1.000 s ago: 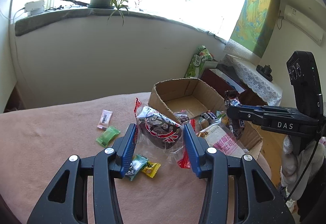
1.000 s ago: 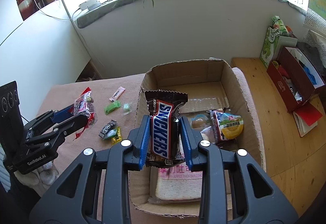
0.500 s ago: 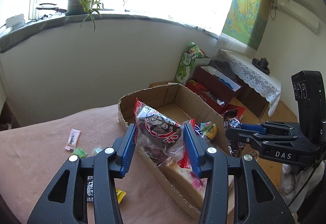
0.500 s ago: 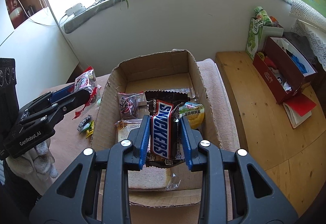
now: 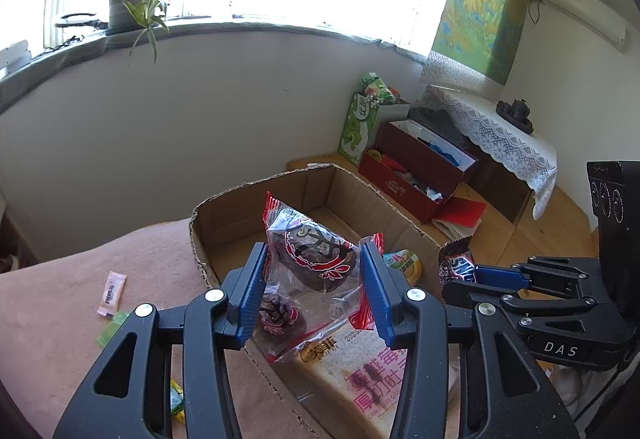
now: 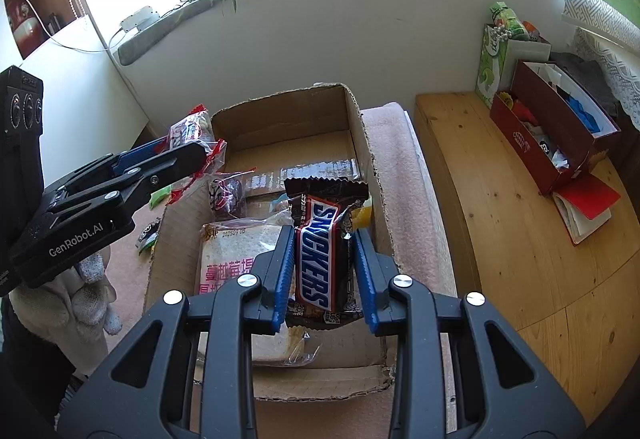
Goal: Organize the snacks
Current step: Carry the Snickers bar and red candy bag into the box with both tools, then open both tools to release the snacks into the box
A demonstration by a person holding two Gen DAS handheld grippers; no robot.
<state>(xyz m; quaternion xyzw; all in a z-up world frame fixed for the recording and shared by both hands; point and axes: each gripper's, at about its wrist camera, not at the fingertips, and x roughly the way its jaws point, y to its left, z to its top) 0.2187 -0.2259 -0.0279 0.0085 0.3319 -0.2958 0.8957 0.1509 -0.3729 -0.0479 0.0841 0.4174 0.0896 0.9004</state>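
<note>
My left gripper (image 5: 314,279) is shut on a clear red-edged bag holding a dark cake (image 5: 310,253), above the left wall of the open cardboard box (image 5: 256,223). The left gripper also shows in the right wrist view (image 6: 200,155). My right gripper (image 6: 322,259) is shut on a Snickers bar (image 6: 320,243) and holds it over the box (image 6: 360,127), near its right wall. The right gripper shows in the left wrist view (image 5: 460,271). A packet of sliced bread (image 6: 232,255), a second dark cake bag (image 6: 226,195) and a green-yellow packet (image 5: 404,265) lie inside the box.
The box sits on a pink cloth-covered surface (image 5: 120,251). Loose sweets lie left of it: a pink sachet (image 5: 111,288), a green one (image 5: 110,327), a yellow one (image 5: 176,405). A wooden bench (image 6: 500,219) with a red box (image 6: 552,143) stands at right.
Both grippers moved in over the box with their snacks still held. The left one came from over the loose sweets to the box's left wall; the box now looks closer in both views.
</note>
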